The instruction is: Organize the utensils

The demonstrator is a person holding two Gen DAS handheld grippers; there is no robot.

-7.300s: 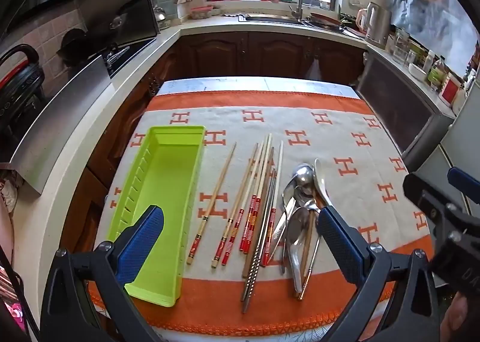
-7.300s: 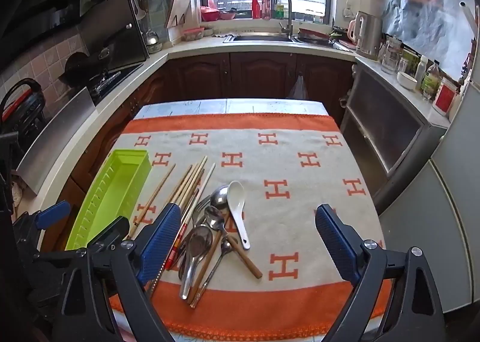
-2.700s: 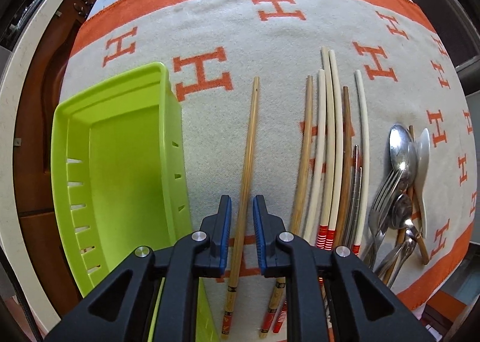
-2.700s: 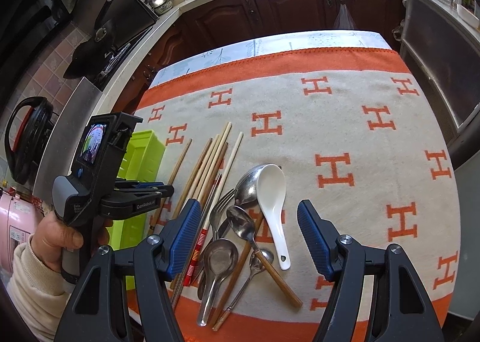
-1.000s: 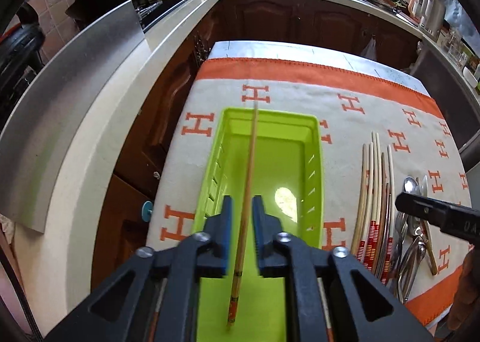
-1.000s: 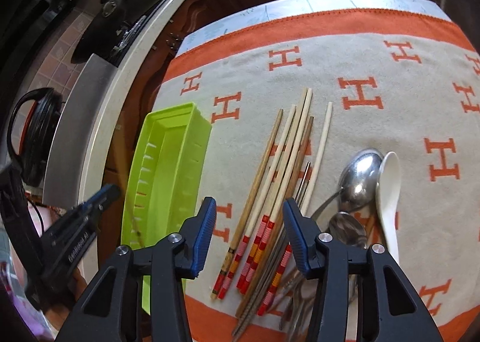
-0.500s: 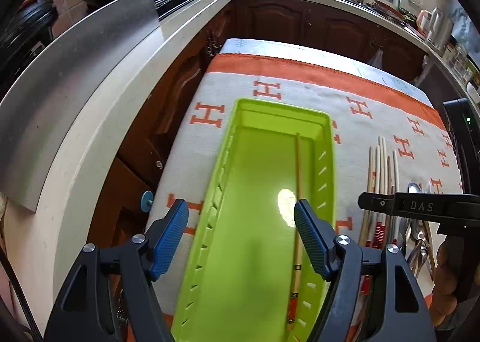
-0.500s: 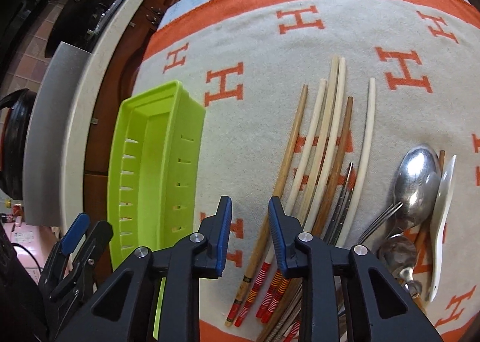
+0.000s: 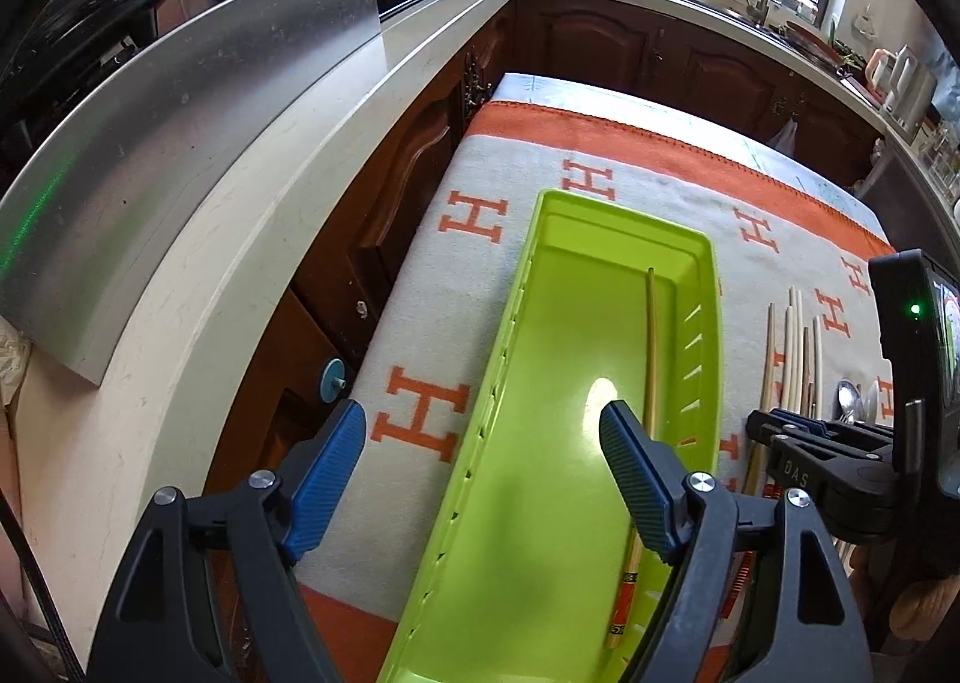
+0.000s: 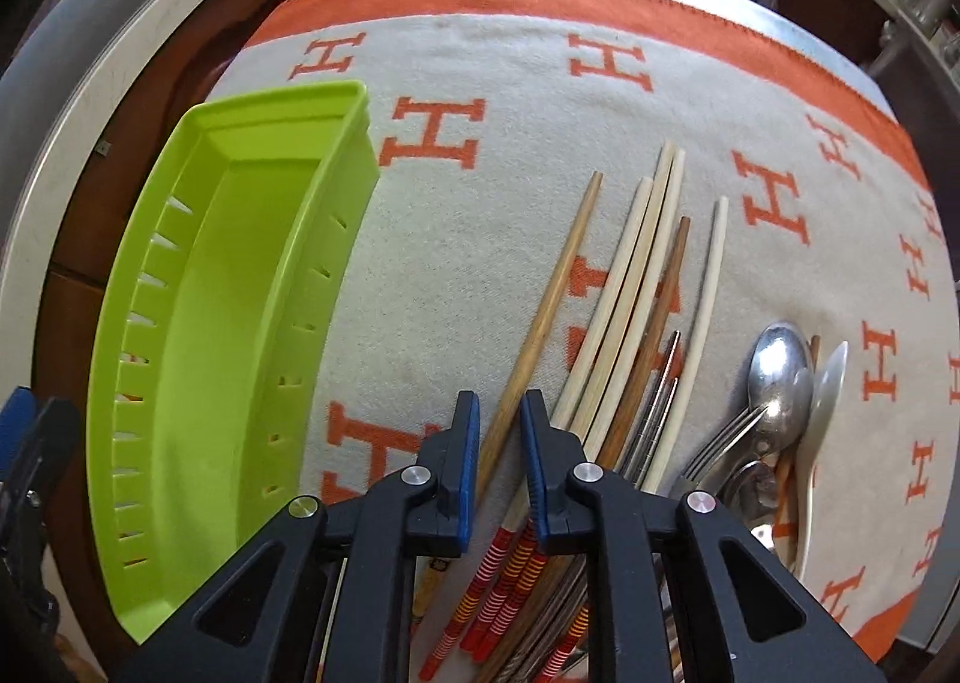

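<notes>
The right gripper (image 10: 499,446) jaws have just been closing around the brown chopstick (image 10: 549,299); the touching pale chopsticks (image 10: 639,269) risk dragging along; the left gripper (image 9: 480,467) hangs released over the green tray (image 9: 708,287).

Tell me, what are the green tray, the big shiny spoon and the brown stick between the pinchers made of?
The green tray looks like glossy moulded plastic: bright even colour, cut slots, a light glare. The big spoon looks like polished metal, mirror-bright. The brown chopstick between the right gripper pads looks like wood or bamboo: matt, faintly grained.
</notes>
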